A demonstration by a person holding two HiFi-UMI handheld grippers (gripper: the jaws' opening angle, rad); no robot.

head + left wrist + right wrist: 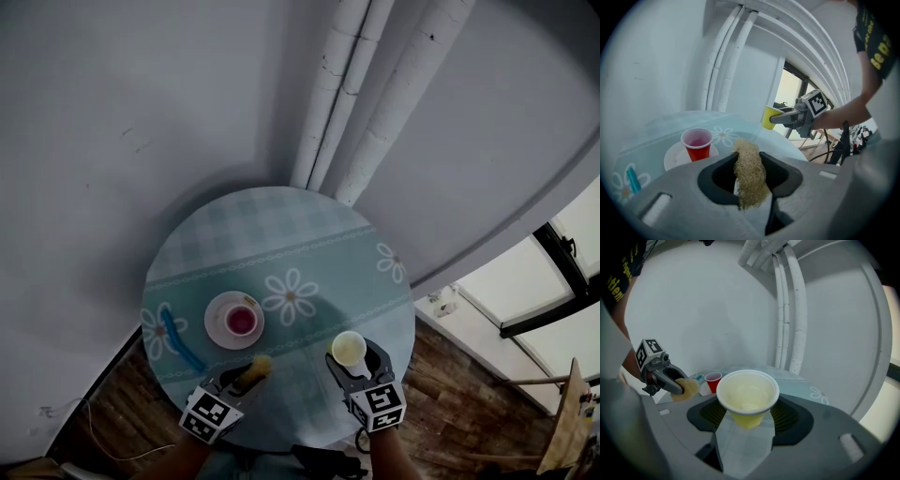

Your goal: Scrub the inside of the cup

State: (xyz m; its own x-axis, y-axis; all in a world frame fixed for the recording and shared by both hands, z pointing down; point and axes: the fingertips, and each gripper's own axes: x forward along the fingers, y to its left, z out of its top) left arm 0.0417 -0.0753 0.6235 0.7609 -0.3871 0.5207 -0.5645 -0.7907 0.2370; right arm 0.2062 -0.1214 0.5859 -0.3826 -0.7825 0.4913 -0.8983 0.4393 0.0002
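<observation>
A yellow cup stands upright between the jaws of my right gripper, which is shut on it; in the head view the cup hangs over the table's front right, gripper behind it. My left gripper is shut on a tan fibrous scrubber. The scrubber shows at the front left in the head view, held by the left gripper. Cup and scrubber are apart, a hand's width between them. The cup's inside looks pale and empty.
On the round table with a flowered cloth, a red cup with pink liquid stands on a white saucer. A blue stick-like thing lies at the left edge. White pipes run up the wall behind.
</observation>
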